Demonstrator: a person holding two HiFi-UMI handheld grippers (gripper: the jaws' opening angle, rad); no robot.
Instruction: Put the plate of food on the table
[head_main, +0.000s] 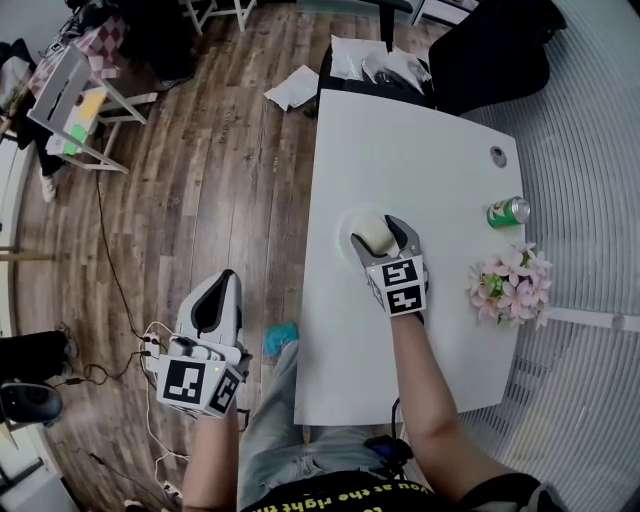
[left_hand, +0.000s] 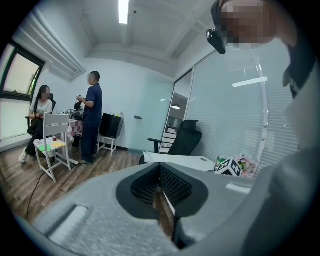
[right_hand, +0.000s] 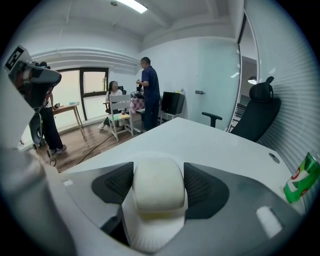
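Note:
A cream bun (head_main: 373, 236) sits on a white plate (head_main: 349, 222) near the middle of the white table (head_main: 420, 140). My right gripper (head_main: 381, 238) is at table height, its jaws closed against both sides of the bun (right_hand: 157, 186); the plate (right_hand: 150, 232) shows under it and toward the camera. My left gripper (head_main: 225, 287) hangs over the wooden floor left of the table, shut and holding nothing. In the left gripper view its jaws (left_hand: 162, 200) meet with only a thin slit between them.
A green can (head_main: 508, 211) and pink flowers (head_main: 512, 283) stand along the table's right side. A black office chair (head_main: 500, 50) is at the far end. A white chair with coloured things (head_main: 70, 100) and cables (head_main: 110, 260) are on the floor at left. Two people (right_hand: 145, 90) are across the room.

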